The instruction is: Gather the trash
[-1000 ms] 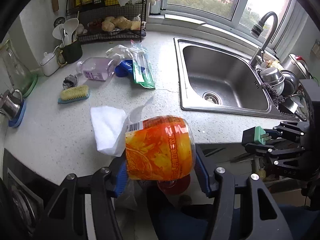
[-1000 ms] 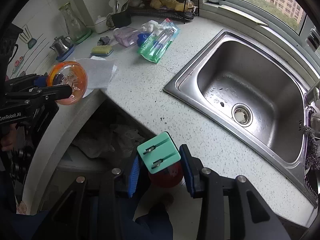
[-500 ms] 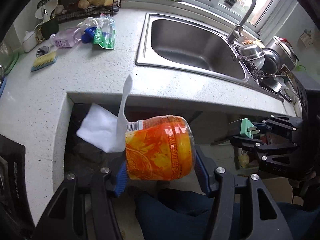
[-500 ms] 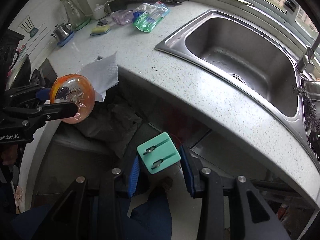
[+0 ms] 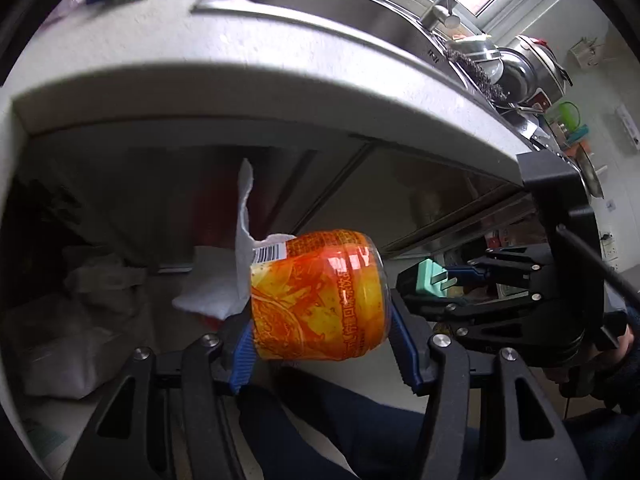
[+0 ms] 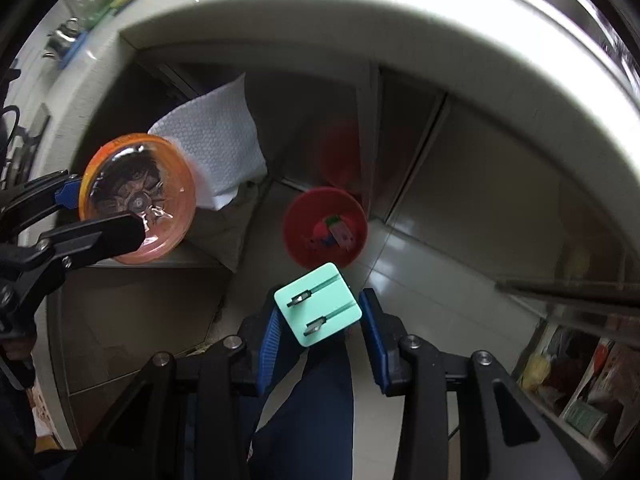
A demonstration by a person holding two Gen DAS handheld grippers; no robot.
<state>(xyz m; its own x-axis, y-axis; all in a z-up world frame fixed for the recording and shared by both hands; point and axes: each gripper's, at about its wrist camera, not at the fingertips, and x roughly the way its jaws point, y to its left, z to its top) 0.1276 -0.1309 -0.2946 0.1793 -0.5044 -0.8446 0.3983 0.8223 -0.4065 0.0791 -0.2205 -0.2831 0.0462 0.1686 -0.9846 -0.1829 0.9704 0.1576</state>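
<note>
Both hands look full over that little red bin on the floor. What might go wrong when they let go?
The red bin has a narrow mouth: the orange plastic jar in the left hand-held gripper hangs off to its side and may miss. The white paper towel pinched alongside the jar could drift away when released. The mint-green plug adapter in the right hand-held gripper sits tilted between the pads, so it might tumble and bounce off the rim.

Glossy plastic jar point(image 5: 320, 294), embossed paper towel point(image 6: 216, 152)

Your left gripper point(image 5: 322, 340) angled downward, jaws clamped on a load; your right gripper point(image 6: 320, 330) pointed straight down, likewise gripping.
</note>
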